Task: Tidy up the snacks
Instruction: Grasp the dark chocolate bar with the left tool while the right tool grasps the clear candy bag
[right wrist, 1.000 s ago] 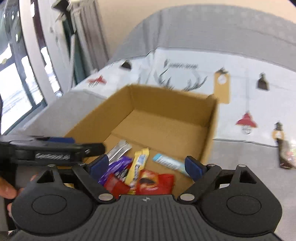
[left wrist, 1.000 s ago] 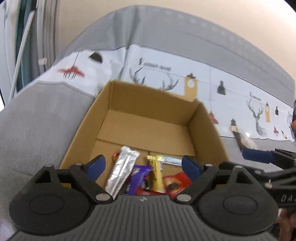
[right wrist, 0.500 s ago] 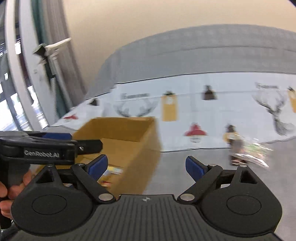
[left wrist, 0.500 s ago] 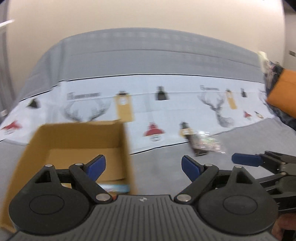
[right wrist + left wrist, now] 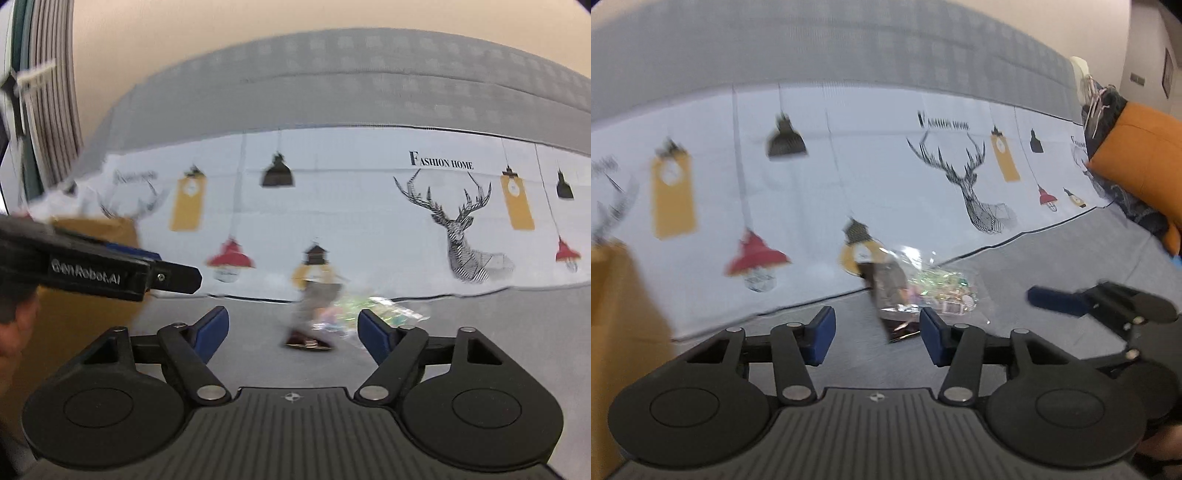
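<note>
A dark snack bar (image 5: 891,295) and a clear packet of coloured sweets (image 5: 938,284) lie together on the grey sofa seat, at the edge of the printed white cloth. My left gripper (image 5: 877,334) is open and empty, just short of them. My right gripper (image 5: 293,334) is open and empty, and the same bar (image 5: 312,317) and packet (image 5: 373,308) lie just ahead of it. The cardboard box (image 5: 617,321) stands at the far left; its contents are hidden.
The printed cloth (image 5: 923,177) covers the sofa back. An orange cushion (image 5: 1141,162) with dark fabric sits at the far right. The right gripper's fingers (image 5: 1056,301) show at right in the left wrist view. The left gripper's body (image 5: 92,266) shows at left in the right wrist view.
Both grippers have swung right, away from the cardboard box with its snacks, and now face the bar and packet on the seat. Both stay open and empty.
</note>
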Tool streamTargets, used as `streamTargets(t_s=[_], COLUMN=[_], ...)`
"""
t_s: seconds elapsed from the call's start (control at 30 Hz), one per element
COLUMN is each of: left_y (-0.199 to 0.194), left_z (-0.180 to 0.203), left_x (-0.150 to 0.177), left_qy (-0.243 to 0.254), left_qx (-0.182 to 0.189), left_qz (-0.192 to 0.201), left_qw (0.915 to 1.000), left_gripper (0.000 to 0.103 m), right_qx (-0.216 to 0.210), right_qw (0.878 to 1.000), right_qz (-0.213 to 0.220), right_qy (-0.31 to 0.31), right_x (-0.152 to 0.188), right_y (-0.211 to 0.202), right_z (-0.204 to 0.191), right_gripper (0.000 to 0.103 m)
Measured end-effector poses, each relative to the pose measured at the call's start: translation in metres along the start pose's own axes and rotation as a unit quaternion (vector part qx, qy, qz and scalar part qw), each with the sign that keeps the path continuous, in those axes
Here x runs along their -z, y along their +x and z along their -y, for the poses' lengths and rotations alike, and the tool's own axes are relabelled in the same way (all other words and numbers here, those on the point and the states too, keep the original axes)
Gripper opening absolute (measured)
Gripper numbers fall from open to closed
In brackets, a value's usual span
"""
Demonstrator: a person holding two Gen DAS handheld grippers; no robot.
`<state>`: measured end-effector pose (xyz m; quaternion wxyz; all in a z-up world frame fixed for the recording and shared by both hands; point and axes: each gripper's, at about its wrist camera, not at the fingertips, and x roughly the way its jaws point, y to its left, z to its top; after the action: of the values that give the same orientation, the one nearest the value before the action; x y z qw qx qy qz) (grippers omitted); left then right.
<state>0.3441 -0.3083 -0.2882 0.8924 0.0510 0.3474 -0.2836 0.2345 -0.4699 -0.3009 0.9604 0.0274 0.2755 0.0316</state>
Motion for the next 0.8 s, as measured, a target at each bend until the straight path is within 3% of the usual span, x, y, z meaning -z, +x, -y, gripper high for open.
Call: streamTargets(t_s=[0.1,0.3,0.43,0.5,0.53,0.57,0.67,0.8], left_y=[0.043,0.109,0.119,0.126,0.128,0.131,0.133,0.122], left_z=[-0.005,-0.001,0.010,0.012,0.012,0.013,0.015,0.013], left_x=[0.000,0.014,0.016,0.013,0.010,0.008,0.004,0.004], left_qy=[-0.027,-0.025,-0.006,-0.010,-0.014,-0.015,-0.013,-0.019], left_qx=[0.028,0.024,0.012,0.013,0.015,0.014,0.008,-0.006], left_qz=[-0.033,-0.075,-0.048,-0.045,-0.043,-0.043,-0.045,-0.060], left_qw=[0.9987,0.9965,0.9988,0.9989,0.9989,0.9989,0.9989,0.9980], left_gripper=[0.053,0.051,0.052,0.051,0.051,0.047,0.038,0.034], right_qx=[-0.008,-0.002,0.006,0.004,0.012,0.009,0.004,0.014], right_qw=[0.999,0.992,0.990,0.993,0.993,0.994,0.997,0.999], right_qz=[-0.020,-0.059,-0.064,-0.062,-0.065,-0.067,-0.063,-0.035], right_qy=[-0.035,-0.111,-0.129,-0.102,-0.094,-0.084,-0.040,-0.005], right_x=[0.009,0.028,0.033,0.029,0.025,0.022,0.016,0.004], right_y=[0.031,0.085,0.111,0.117,0.119,0.120,0.114,0.091], right_z=[0.015,0.028,0.037,0.050,0.055,0.061,0.074,0.082], right_gripper=[0.068,0.064,0.065,0.053,0.024,0.017,0.010,0.008])
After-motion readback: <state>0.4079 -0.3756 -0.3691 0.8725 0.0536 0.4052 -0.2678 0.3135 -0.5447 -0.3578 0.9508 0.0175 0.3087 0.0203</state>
